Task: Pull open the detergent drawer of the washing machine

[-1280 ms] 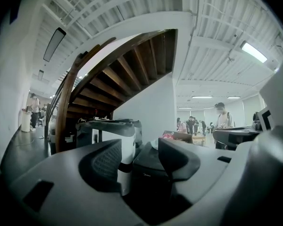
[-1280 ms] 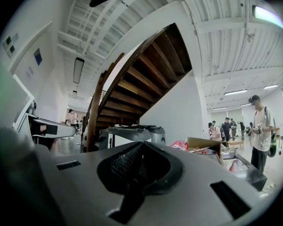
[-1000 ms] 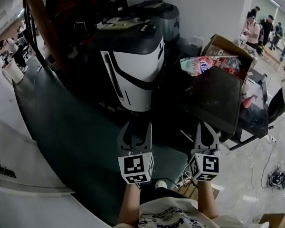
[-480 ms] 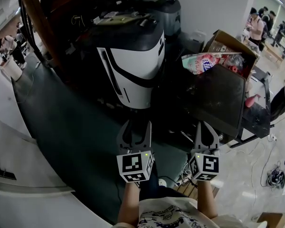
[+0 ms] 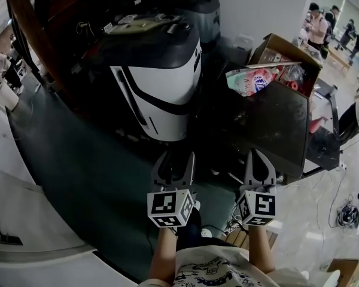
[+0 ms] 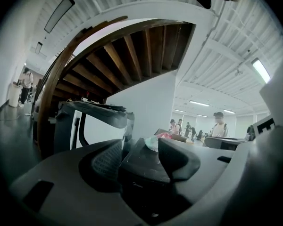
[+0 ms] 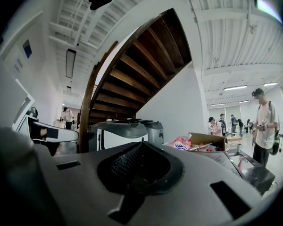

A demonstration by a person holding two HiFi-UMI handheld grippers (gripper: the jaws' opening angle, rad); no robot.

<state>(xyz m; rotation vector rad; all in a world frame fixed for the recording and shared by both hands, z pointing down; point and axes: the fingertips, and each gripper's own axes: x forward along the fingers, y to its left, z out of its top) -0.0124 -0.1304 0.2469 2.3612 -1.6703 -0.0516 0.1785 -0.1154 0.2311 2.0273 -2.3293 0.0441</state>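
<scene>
Holding low at 6 o'clock in the head view, the left gripper (image 5: pixel 175 159) has its jaws apart with nothing between them, while the right gripper (image 5: pixel 258 155) has its jaws pressed together, empty. The dark washing machine (image 5: pixel 275 124) sits at 1 o'clock from the right gripper, clear of both tools, and a white-fronted appliance (image 5: pixel 161 94) is at 12 o'clock from the left. Only the left gripper view shows the dark machine's front, framed in the jaw gap; no view lets me pick out the detergent drawer.
</scene>
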